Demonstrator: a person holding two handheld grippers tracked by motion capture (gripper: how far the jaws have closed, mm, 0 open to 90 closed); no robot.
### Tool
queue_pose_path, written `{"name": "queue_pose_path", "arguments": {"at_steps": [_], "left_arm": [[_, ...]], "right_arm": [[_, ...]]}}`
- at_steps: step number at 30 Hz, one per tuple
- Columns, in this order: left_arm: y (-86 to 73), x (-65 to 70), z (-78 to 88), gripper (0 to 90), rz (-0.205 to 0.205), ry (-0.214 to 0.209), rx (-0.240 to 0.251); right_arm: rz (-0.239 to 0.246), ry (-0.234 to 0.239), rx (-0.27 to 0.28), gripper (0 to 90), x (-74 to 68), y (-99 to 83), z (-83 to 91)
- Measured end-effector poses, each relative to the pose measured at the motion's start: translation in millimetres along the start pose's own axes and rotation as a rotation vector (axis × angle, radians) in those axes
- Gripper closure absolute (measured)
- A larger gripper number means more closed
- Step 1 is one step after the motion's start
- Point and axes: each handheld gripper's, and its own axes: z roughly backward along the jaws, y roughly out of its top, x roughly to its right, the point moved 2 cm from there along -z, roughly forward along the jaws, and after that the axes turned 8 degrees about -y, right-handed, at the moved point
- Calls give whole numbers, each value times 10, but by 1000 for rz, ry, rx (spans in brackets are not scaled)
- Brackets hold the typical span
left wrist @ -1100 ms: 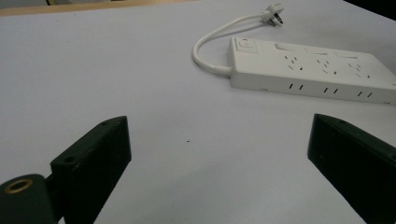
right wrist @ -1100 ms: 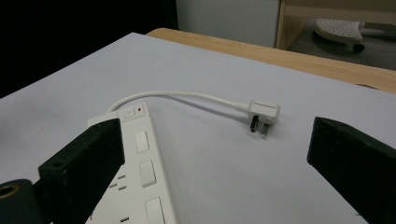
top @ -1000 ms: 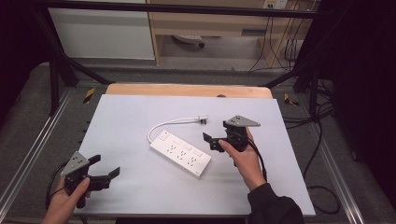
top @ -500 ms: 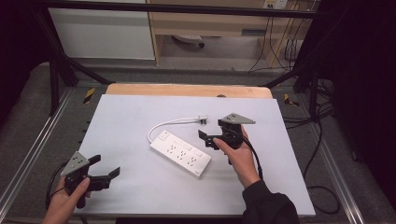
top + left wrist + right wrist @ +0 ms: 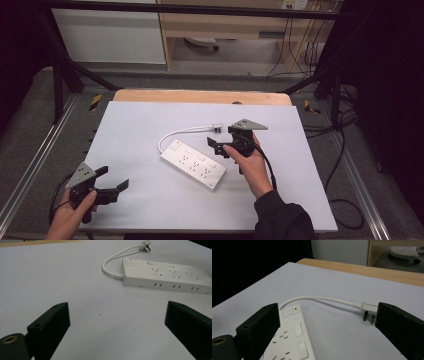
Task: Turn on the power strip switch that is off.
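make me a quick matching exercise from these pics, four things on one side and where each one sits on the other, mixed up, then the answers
Things:
1. power strip
2. plug
3. left gripper
4. right gripper

Places:
A. open, above the far right end of the strip, between strip and plug
B. near the table's front left corner, open, away from everything
C. lying diagonally at the middle of the white table top
D. at the end of the white cord, beyond the strip, prongs free

Pairs: 1-C, 2-D, 3-B, 4-A

Lab: black frame (image 5: 60, 75), floor cables (image 5: 300, 50).
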Motion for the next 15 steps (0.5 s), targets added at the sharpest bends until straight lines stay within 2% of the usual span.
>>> {"name": "queue_pose_path", "arguments": {"at_steps": [15], "left_arm": [[-3,0,-1,62,-2,-1,-4]], "right_arm": [[6,14,-14,86,-79,22,-112]]}}
